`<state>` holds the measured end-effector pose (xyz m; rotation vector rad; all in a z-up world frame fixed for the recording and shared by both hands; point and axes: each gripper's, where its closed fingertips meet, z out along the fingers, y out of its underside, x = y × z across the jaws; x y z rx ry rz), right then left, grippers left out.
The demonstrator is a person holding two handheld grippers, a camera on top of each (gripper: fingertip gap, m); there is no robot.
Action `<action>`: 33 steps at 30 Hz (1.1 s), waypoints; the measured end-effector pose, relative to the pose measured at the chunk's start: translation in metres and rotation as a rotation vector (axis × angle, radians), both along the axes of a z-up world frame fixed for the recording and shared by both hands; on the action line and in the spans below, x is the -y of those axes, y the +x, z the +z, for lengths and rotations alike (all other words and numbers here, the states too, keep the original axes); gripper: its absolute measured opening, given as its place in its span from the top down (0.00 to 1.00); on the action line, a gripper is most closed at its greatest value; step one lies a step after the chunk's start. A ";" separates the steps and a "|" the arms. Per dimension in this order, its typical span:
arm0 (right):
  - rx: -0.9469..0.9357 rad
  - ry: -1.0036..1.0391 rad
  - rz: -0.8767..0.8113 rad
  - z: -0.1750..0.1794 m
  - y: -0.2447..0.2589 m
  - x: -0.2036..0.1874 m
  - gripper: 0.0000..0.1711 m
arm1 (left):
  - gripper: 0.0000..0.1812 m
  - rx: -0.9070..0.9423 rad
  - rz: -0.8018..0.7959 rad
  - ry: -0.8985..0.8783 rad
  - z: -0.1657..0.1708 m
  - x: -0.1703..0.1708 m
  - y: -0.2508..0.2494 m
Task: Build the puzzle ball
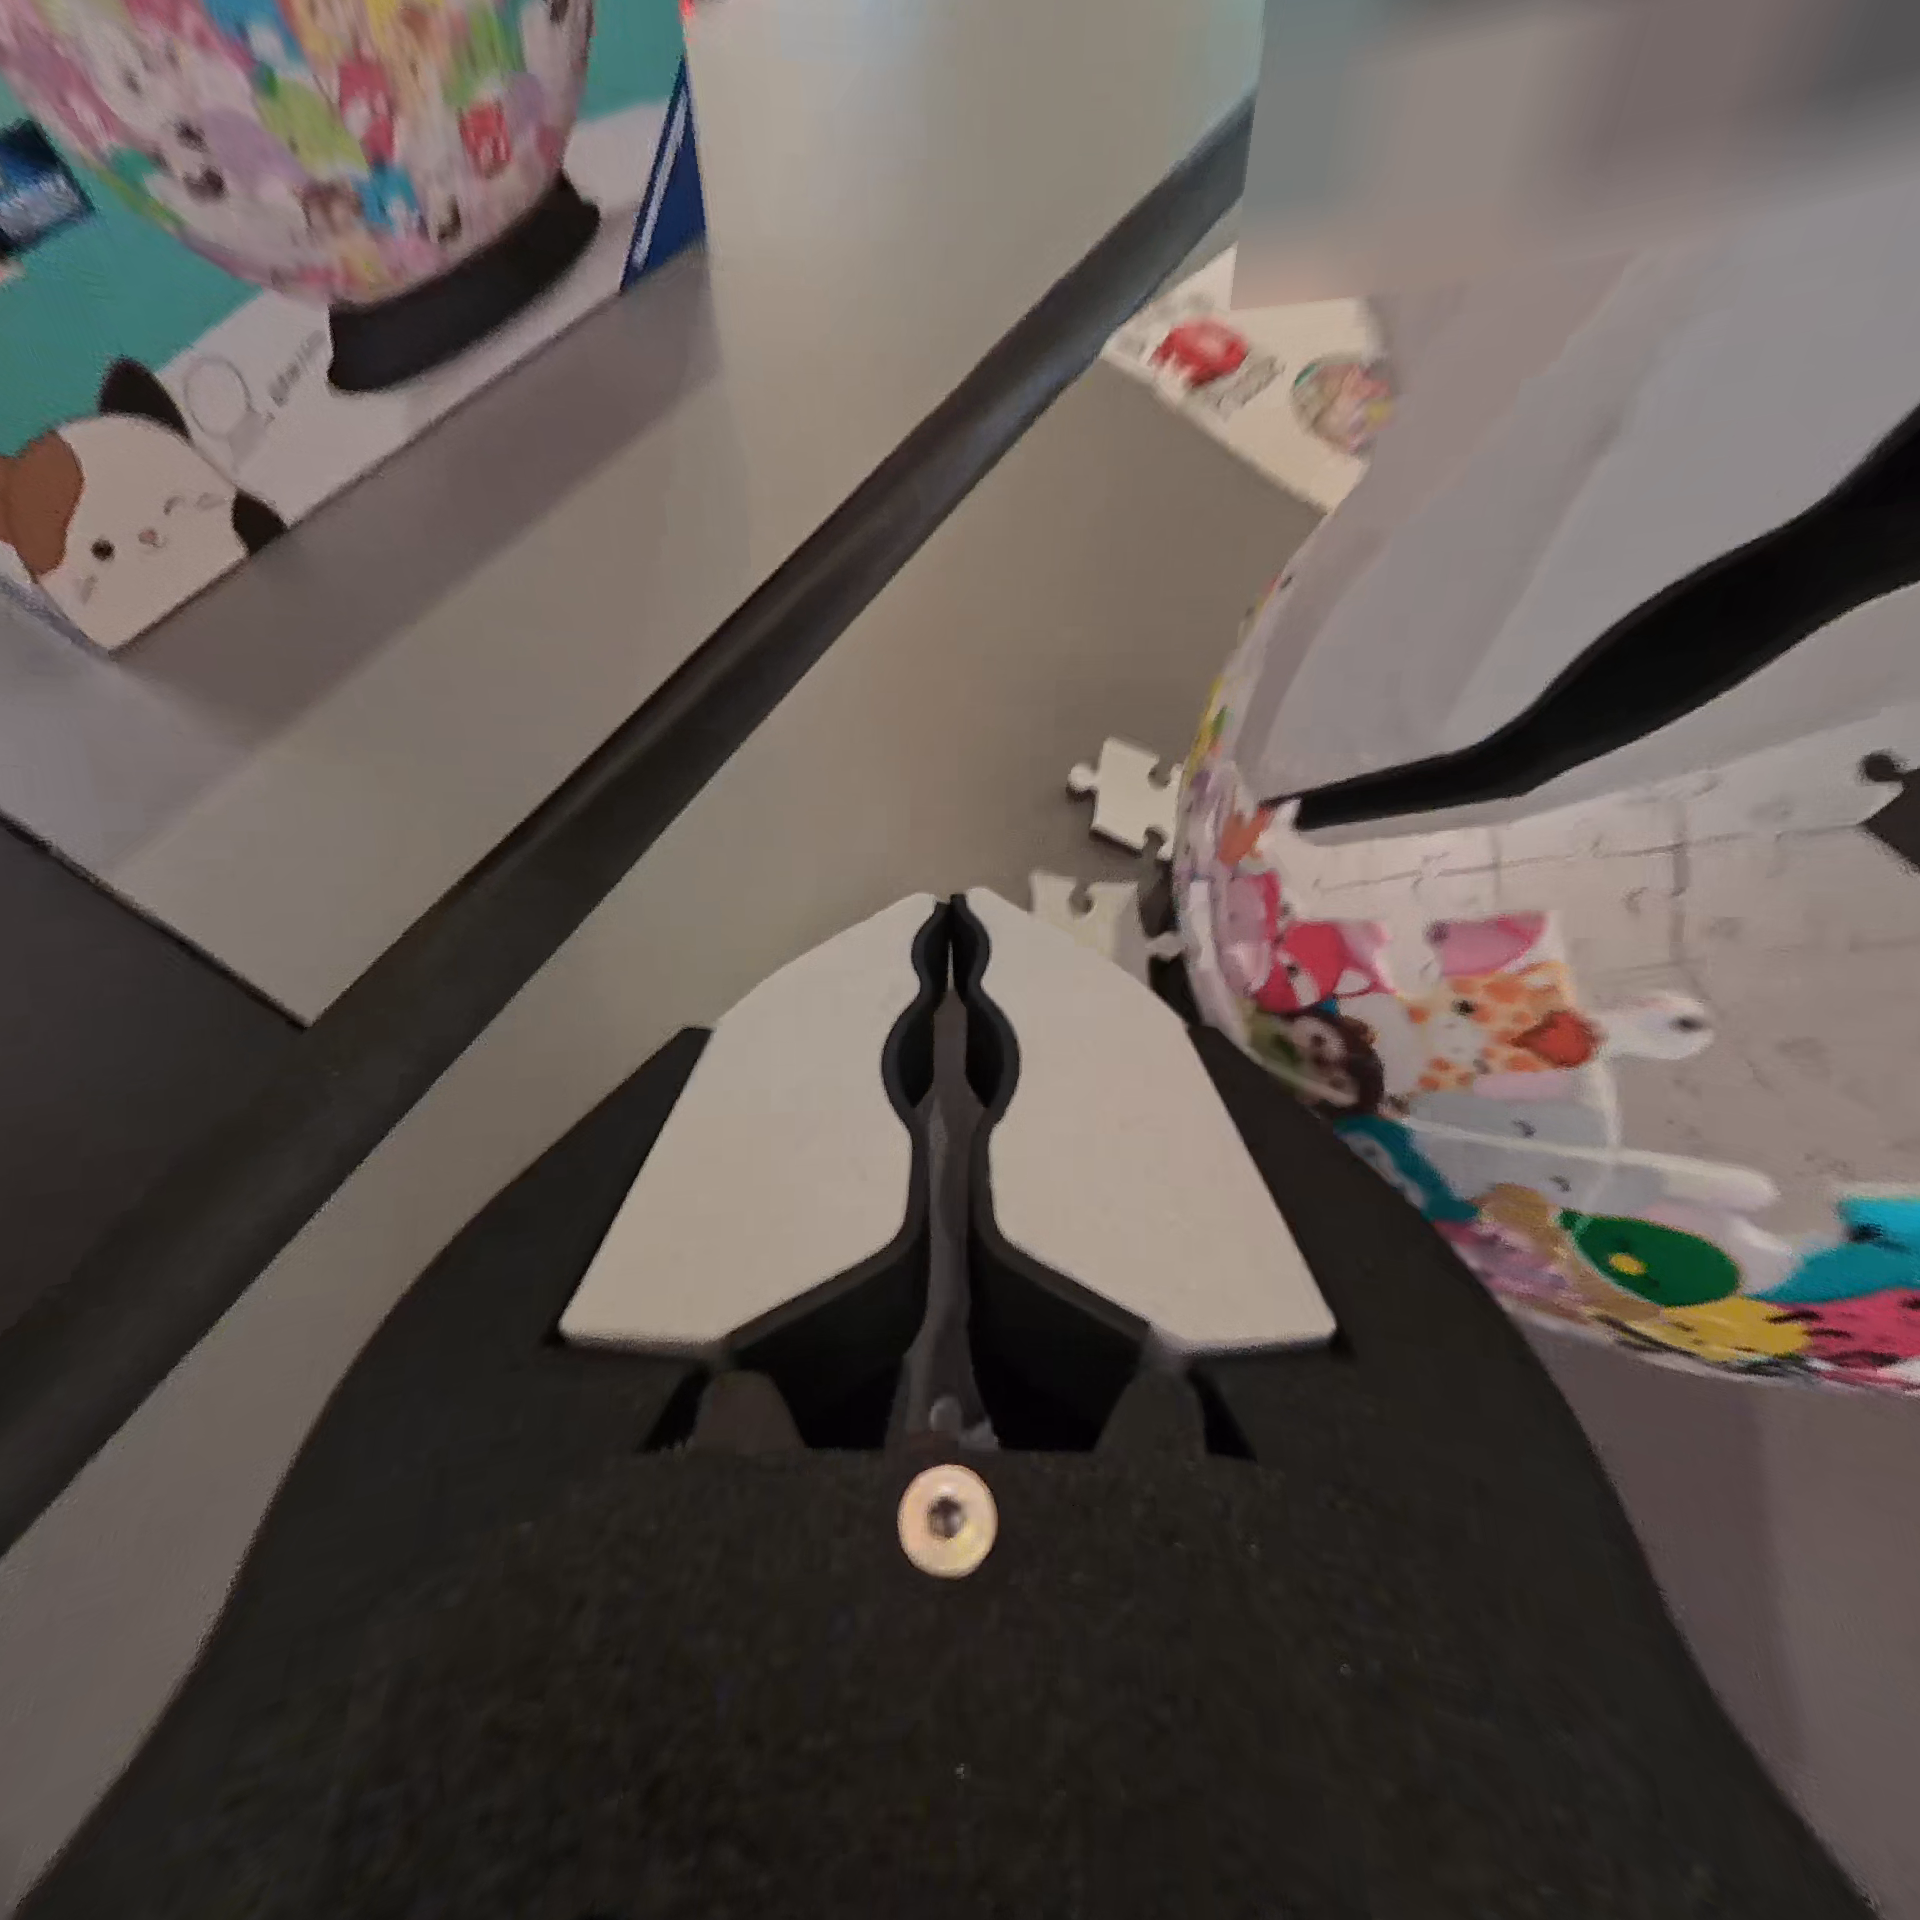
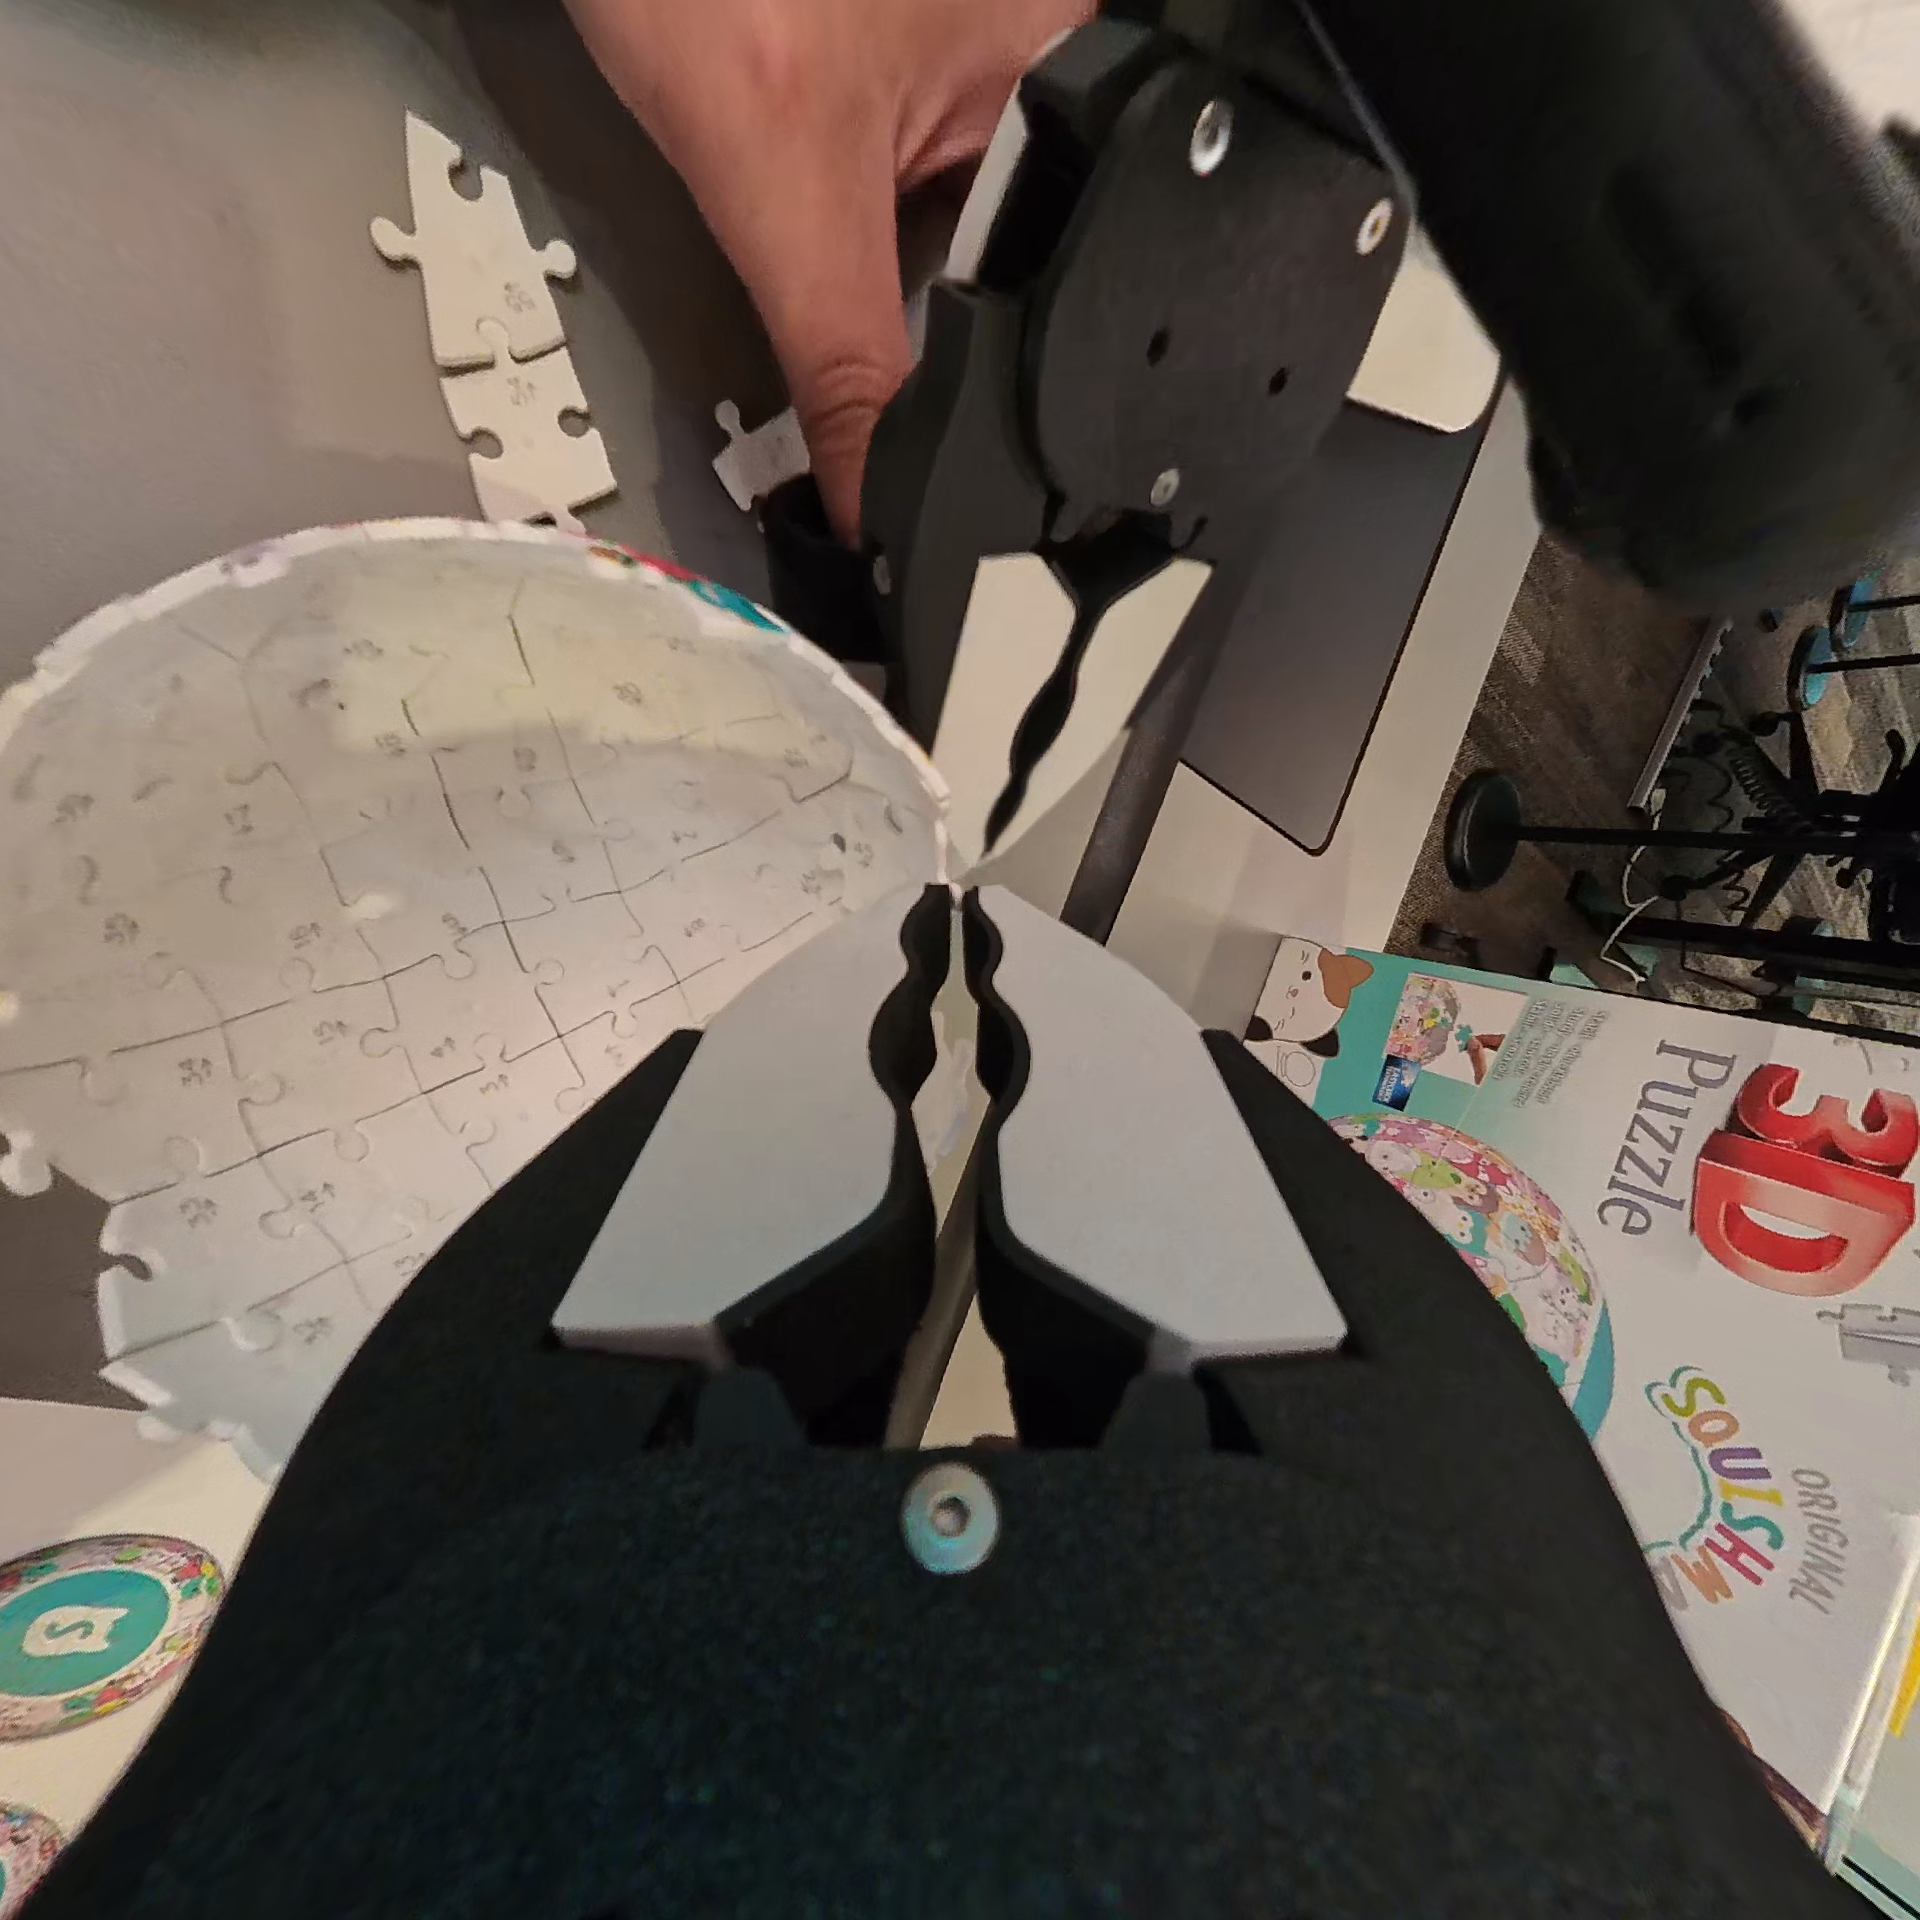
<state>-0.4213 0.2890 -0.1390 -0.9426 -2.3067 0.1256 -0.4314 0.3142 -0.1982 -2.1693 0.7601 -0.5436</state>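
The half-built puzzle ball shell (image 2: 416,883) shows its white inside in the right wrist view, and its colourful outside at the right of the left wrist view (image 1: 1507,1060). My right gripper (image 2: 956,899) is shut on the shell's rim. One of its black fingers (image 1: 1558,717) crosses the shell's inside in the left wrist view. My left gripper (image 1: 951,904) is shut with nothing seen in it, just left of the shell. It also shows in the right wrist view (image 2: 992,831), tip close to the same rim, held by a hand (image 2: 810,208).
A strip of joined white pieces (image 2: 499,312) and a single piece (image 2: 764,452) lie beyond the shell; loose pieces (image 1: 1122,800) lie beside it. A teal round cap section (image 2: 83,1631) sits lower left. The puzzle box (image 2: 1558,1195) lies at the right, seen also upper left (image 1: 260,312). The grippers' ends are close to 6 cm from one another.
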 end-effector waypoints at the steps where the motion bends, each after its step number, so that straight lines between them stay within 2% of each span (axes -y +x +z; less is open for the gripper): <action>1: 0.000 0.000 0.000 0.000 0.000 0.000 0.99 | 1.00 -0.013 0.016 -0.030 -0.004 0.003 -0.005; 4: 0.001 -0.001 0.000 0.000 0.000 0.000 0.99 | 1.00 0.022 0.089 -0.103 0.002 0.014 -0.019; 8: 0.004 -0.002 -0.004 0.000 0.000 0.000 0.99 | 1.00 0.145 0.185 -0.120 0.041 0.032 -0.028; 10: 0.004 0.001 -0.004 0.000 -0.001 0.000 0.99 | 0.86 0.188 0.197 -0.172 0.057 0.046 -0.022; 11: 0.005 0.001 -0.006 0.000 -0.001 0.000 0.99 | 0.82 0.193 0.196 -0.206 0.062 0.053 -0.017; 14: 0.005 -0.002 -0.009 0.000 0.000 0.000 0.99 | 0.76 0.166 0.209 -0.225 0.075 0.069 -0.008; 17: 0.007 0.001 -0.012 0.000 0.000 0.000 0.99 | 0.76 0.134 0.242 -0.206 0.088 0.077 -0.006; 21: 0.007 0.004 -0.018 0.001 0.000 -0.001 0.99 | 0.74 0.073 0.235 -0.206 0.095 0.085 -0.002; 26: 0.002 0.002 -0.023 0.002 0.000 -0.002 0.99 | 0.77 -0.021 0.207 -0.246 0.077 0.089 0.009; 33: -0.008 -0.009 -0.024 0.003 0.000 -0.003 0.99 | 0.79 0.003 0.211 -0.263 0.073 0.086 0.004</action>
